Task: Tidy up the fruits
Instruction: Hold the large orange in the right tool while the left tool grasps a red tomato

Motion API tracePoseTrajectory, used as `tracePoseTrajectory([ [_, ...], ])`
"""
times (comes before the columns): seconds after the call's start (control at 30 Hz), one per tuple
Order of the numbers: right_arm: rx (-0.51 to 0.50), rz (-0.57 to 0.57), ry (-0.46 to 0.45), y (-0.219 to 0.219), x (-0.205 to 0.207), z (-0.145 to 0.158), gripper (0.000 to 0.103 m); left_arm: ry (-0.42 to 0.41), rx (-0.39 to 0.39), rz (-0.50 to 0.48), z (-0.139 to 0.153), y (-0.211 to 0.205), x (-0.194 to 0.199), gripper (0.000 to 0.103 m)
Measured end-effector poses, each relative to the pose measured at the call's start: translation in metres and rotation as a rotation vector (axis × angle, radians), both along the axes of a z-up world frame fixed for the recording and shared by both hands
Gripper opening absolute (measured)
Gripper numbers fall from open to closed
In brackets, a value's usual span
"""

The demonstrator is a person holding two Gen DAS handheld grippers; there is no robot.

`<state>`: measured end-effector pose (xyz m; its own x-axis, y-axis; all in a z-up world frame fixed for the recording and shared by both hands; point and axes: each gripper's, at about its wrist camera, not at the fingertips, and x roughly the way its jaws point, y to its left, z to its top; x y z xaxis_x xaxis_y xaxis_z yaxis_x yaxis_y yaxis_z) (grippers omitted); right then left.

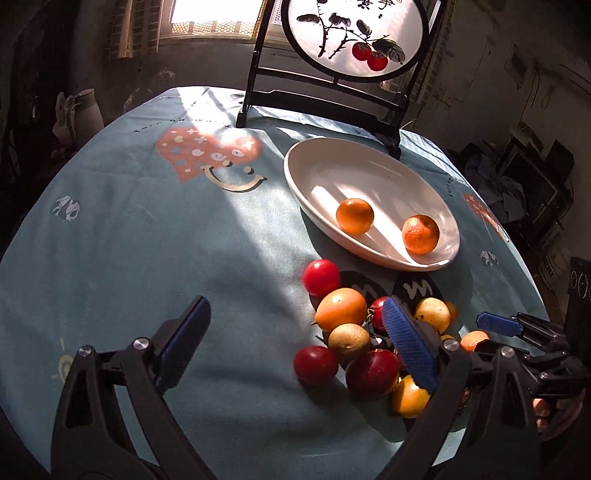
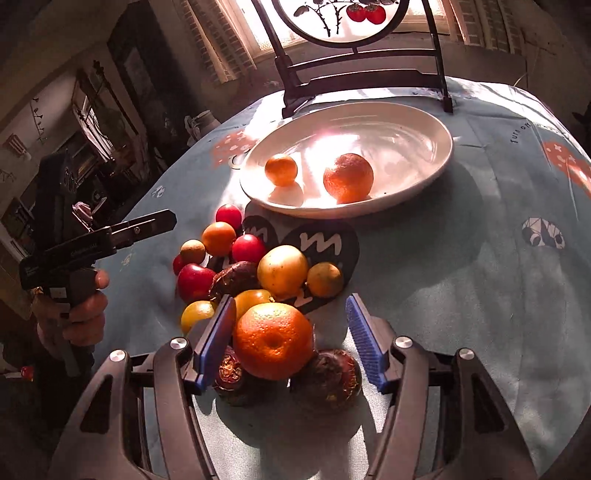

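A white oval plate [image 1: 321, 158] [image 2: 424, 170] holds two oranges [image 1: 354, 216] [image 2: 348, 178]. In front of it lies a pile of red, yellow and orange fruits [image 1: 341, 308] [image 2: 282, 271] on the blue tablecloth. My left gripper [image 1: 295, 339] is open and empty, just left of the pile, its right finger over the fruits. My right gripper [image 2: 291, 339] is open with a large orange [image 2: 273, 339] between its fingers; the left pad [image 2: 218, 336] touches it, the right pad stands apart. Two dark fruits [image 2: 327, 374] lie beneath. The right gripper also shows in the left wrist view [image 1: 495, 332].
A black stand with a round painted screen [image 1: 354, 33] [image 2: 343, 18] stands behind the plate. The round table's edge curves close on the left and right. A pale jug [image 1: 79, 114] sits off the table at far left.
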<state>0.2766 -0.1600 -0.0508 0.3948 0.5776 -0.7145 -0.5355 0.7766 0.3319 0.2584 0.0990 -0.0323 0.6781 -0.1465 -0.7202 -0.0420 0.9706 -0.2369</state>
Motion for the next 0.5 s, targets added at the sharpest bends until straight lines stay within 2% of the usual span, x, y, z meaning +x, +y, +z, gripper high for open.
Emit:
tracePoseTrajectory([
  [0.2, -0.032, 0.058, -0.021, 0.01, -0.014, 0.0, 0.063, 0.02, 0.076, 0.026, -0.008, 0.0, -0.002, 0.096],
  [0.5, -0.066, 0.047, 0.012, 0.012, -0.01, -0.012, 0.062, 0.013, 0.092, 0.014, -0.006, -0.002, -0.003, 0.096],
])
